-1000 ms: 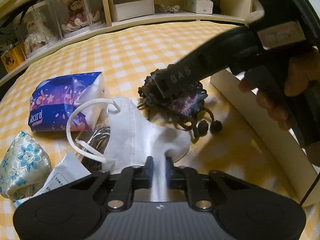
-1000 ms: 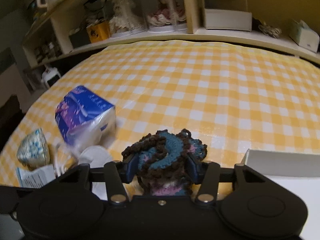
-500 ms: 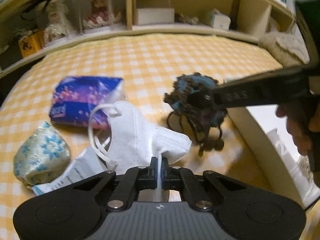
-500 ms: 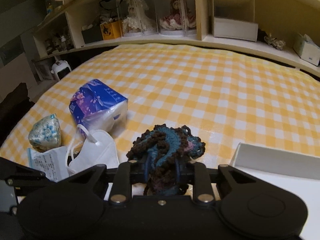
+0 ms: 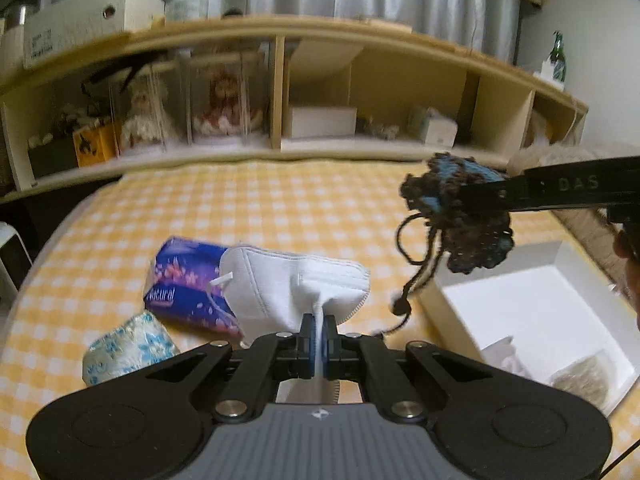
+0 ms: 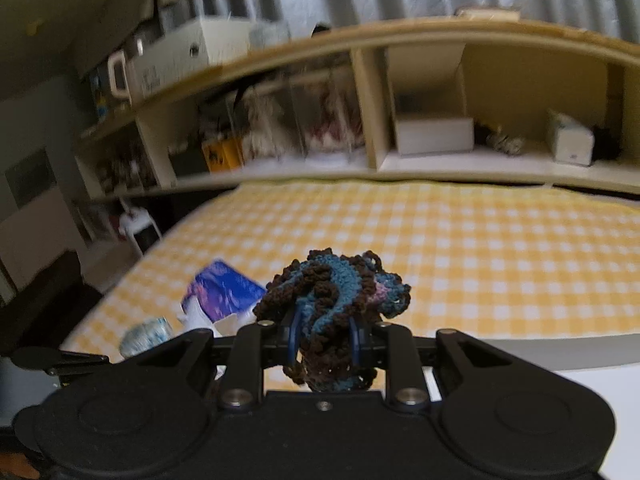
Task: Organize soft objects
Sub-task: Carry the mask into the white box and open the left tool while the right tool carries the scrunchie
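My left gripper [image 5: 319,330] is shut on the edge of a white face mask [image 5: 292,284] and holds it above the yellow checked cloth. My right gripper [image 6: 325,334] is shut on a brown-and-blue crocheted pouch [image 6: 334,300]. In the left wrist view the pouch [image 5: 460,216] hangs in the air with its cords dangling, above the near corner of an open white box [image 5: 532,312]. A blue tissue pack [image 5: 184,284] and a floral fabric pouch [image 5: 128,350] lie on the cloth at the left.
A wooden shelf unit [image 5: 320,80] with dolls in clear cases and small boxes stands behind the cloth. The white box holds a crumpled white item [image 5: 506,356] and a beige soft item [image 5: 584,376]. A hand [image 5: 628,264] shows at the right edge.
Both grippers have lifted their loads well above the cloth. The crocheted pouch has moved up and right toward the white box. The mask has come off the cloth.
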### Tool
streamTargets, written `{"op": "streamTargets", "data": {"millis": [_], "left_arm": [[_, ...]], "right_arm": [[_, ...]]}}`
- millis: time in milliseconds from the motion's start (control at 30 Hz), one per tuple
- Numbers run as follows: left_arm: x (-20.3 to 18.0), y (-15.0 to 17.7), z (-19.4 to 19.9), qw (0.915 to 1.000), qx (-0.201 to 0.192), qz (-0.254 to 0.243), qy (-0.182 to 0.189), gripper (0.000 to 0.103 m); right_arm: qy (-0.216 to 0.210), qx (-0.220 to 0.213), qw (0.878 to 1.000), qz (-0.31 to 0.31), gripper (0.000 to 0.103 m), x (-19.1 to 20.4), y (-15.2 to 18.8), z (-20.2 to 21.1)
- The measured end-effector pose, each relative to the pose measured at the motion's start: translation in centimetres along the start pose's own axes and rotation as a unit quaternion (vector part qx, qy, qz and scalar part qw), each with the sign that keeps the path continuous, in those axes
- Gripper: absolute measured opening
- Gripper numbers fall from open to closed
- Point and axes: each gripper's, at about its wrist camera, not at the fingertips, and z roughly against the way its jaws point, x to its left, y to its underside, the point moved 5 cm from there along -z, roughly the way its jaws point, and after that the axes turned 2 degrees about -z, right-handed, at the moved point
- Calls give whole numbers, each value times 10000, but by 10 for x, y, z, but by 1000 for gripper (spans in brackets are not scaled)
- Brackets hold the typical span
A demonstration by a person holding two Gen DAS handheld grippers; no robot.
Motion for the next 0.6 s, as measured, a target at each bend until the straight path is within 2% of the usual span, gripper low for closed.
{"op": "streamTargets", "data": {"millis": [233,600], "left_arm": [[-15,-14,33,9990,-433,-13,123,3],[-51,-36,74,9939,-978,-208,464,3]], "right_arm": [[226,-435,9983,-324,25,-17,-11,56],[658,-982,9880,-992,25,-63,3,134]]}}
